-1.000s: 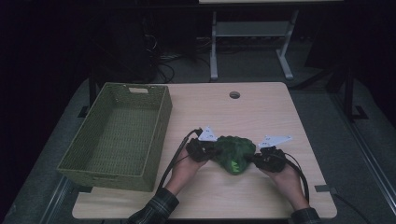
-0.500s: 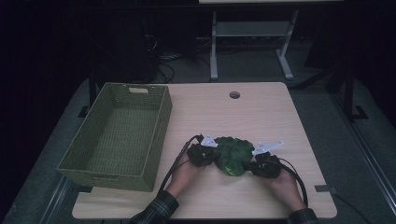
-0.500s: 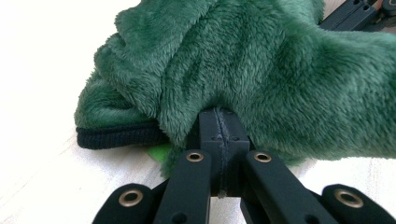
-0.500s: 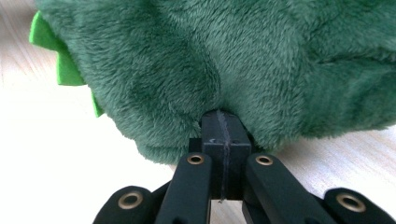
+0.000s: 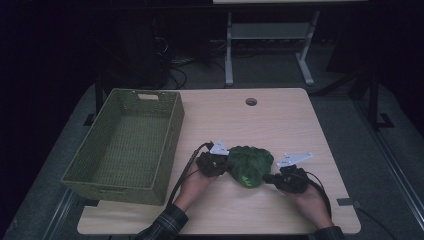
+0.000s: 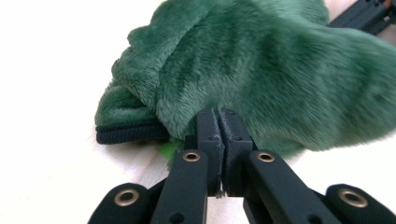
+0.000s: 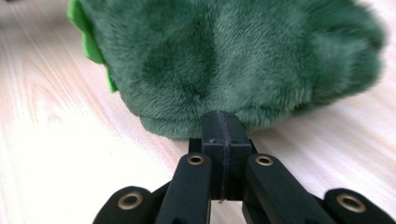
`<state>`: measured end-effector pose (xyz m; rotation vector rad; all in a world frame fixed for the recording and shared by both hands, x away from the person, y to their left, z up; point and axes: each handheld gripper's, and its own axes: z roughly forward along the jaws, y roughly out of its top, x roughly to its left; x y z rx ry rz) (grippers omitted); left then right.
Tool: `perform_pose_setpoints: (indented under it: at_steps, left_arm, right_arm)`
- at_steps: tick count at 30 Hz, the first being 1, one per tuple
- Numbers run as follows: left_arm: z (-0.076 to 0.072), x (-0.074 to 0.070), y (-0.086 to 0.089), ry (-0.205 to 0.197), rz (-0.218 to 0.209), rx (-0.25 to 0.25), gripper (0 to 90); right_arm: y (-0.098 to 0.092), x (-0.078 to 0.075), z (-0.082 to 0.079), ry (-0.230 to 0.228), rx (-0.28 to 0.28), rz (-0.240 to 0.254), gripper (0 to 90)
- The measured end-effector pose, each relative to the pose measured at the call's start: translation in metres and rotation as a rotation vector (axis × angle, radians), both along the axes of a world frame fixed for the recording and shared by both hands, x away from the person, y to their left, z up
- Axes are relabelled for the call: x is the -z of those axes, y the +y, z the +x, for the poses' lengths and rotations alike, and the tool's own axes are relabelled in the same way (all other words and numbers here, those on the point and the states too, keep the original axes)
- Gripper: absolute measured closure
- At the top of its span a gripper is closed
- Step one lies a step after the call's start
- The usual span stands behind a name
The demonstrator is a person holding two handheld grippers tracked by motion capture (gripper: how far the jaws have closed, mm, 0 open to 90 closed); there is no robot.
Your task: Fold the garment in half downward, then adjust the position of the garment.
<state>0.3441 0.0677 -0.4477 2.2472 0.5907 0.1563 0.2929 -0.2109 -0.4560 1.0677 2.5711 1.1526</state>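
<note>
Holding the fuzzy dark-green plush cloth item (image 5: 248, 164) from both ends is what I seem to be doing here: it lies bunched on the pale wooden table (image 5: 280, 120), toward the near edge and right of the woven olive-green rectangular basket (image 5: 127, 145), which stands apart from it. My left gripper (image 6: 218, 122) has its jaws pressed flat together with their tips buried in the pile, just beside a black ribbed hem (image 6: 126, 134); I cannot tell whether they have actually caught fabric or merely closed against it. My right gripper (image 7: 223, 122) looks the same, jaws clenched with no gap, tips touching the lower fold of the plush near a bright green trim (image 7: 91, 42). In the high view the left gripper (image 5: 214, 164) and the right gripper (image 5: 280, 179) flank the bundle closely. To do this step well, I judge I should test each hold with a gentle lift before committing, since fur can slip out while the backing stays behind. If either side feels empty, I would reopen and bite deeper, aiming for the hem or a firm fold. Then I would raise both hands evenly, keeping them level so the cloth neither stretches nor sags, and clear the basket's near wall before any move toward it.
</note>
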Motion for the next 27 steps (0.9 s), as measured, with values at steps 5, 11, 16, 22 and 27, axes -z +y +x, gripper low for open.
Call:
perform_pose_setpoints:
  at_steps: [5,11,16,22,27]
  left_arm:
    - [-0.01,-0.011,0.005,0.014,-0.027,0.004,84.0]
    - [-0.026,-0.018,0.004,0.054,-0.054,0.043,88.4]
    - [-0.042,-0.019,-0.008,0.063,-0.054,0.093,89.6]
    - [-0.051,-0.01,-0.028,0.094,-0.034,0.144,89.6]
    - [-0.057,-0.001,-0.042,0.099,-0.023,0.175,89.6]
  right_arm:
    - [-0.018,-0.012,0.001,-0.044,0.042,0.046,90.0]
    - [-0.034,-0.023,0.014,-0.079,0.103,0.066,90.0]
    - [-0.039,-0.028,0.036,-0.088,0.137,0.069,90.0]
    - [-0.033,-0.024,0.066,-0.063,0.158,0.081,90.0]
    - [-0.021,-0.019,0.087,-0.034,0.157,0.079,90.0]
